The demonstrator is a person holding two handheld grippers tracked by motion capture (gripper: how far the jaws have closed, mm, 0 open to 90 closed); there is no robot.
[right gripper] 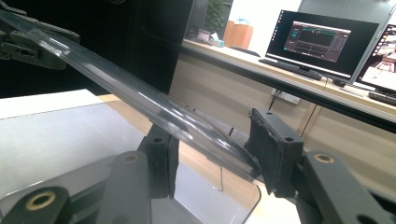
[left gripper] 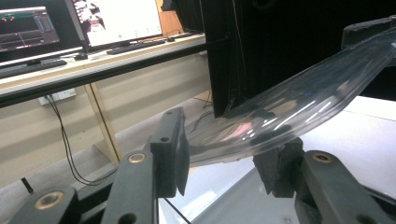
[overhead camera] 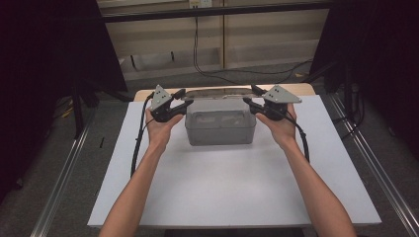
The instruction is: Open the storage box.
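— High view: clear lid (overhead camera: 217, 93) above the grey bin (overhead camera: 220, 129), a gripper at each end?
— Yes. Left gripper (left gripper: 219, 156) and right gripper (right gripper: 210, 154) seemingly clamp it, jaws part-closed.

We can't read any text, label, brand or number here. The monitors (left gripper: 28, 25) (right gripper: 320, 42) on the far desk show dark screens with graph-like windows, but their characters are too small and blurred to make out. The clear lid (overhead camera: 217, 92) and the box (overhead camera: 220, 123) carry no legible marking.
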